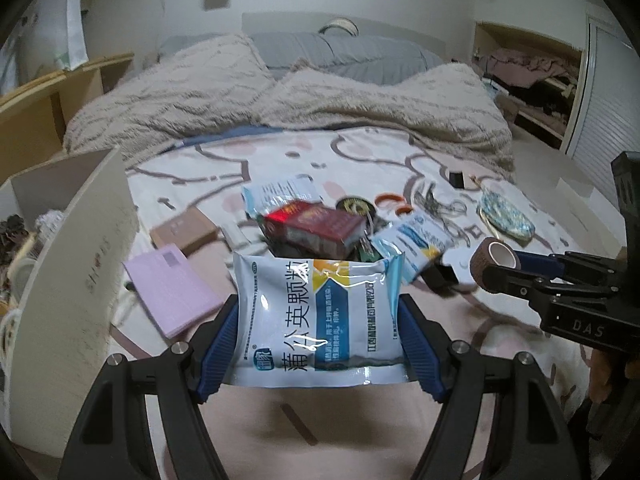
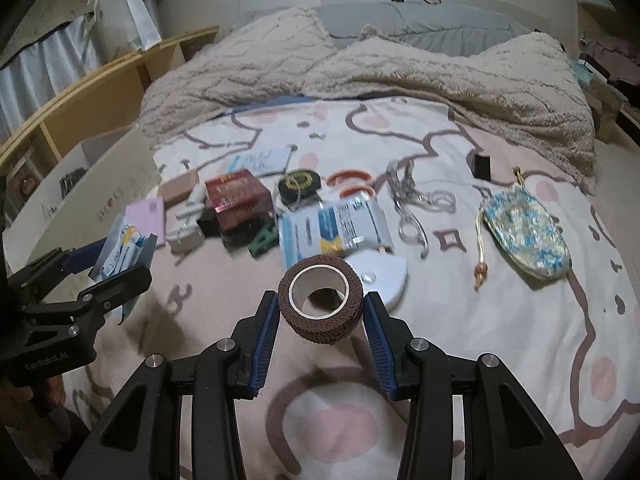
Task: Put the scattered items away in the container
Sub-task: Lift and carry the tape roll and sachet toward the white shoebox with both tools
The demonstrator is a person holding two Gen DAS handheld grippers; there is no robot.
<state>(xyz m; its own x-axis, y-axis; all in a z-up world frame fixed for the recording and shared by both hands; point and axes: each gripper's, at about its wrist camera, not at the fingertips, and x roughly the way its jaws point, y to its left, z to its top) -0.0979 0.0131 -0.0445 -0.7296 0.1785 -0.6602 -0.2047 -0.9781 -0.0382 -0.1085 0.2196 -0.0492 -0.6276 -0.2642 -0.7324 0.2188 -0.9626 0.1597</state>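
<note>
Left claw (image 1: pixel 318 344) pinches a blue-and-white medicine sachet (image 1: pixel 318 316) by its two side edges, blue pads pressed against the foil, the packet held flat above the bed (image 1: pixel 320 420). Foil like this looks light, limp and slick, so I judge the side-edge hold marginal; a grip across the sealed end would probably slip less. Right claw (image 2: pixel 320 312) clamps a brown bandage roll (image 2: pixel 320 300) across its outer wall, hollow core facing up. That roll seems light and springy with a grippy weave, and squeezing across the diameter suits it, though a hard squeeze might oval the cardboard core.

Just beyond the two claws, scattered on the cartoon-print bedcover, lie a second sachet (image 2: pixel 334 228), a red box (image 2: pixel 236 196), a pink pad (image 1: pixel 172 292), a clear eyelash curler (image 2: pixel 416 204) and a patterned drawstring pouch (image 2: pixel 524 236).

To the left, at the bed's edge, stands the open white container (image 1: pixel 80 248), already partly filled. Farther back lies a rumpled beige blanket (image 1: pixel 280 92).
</note>
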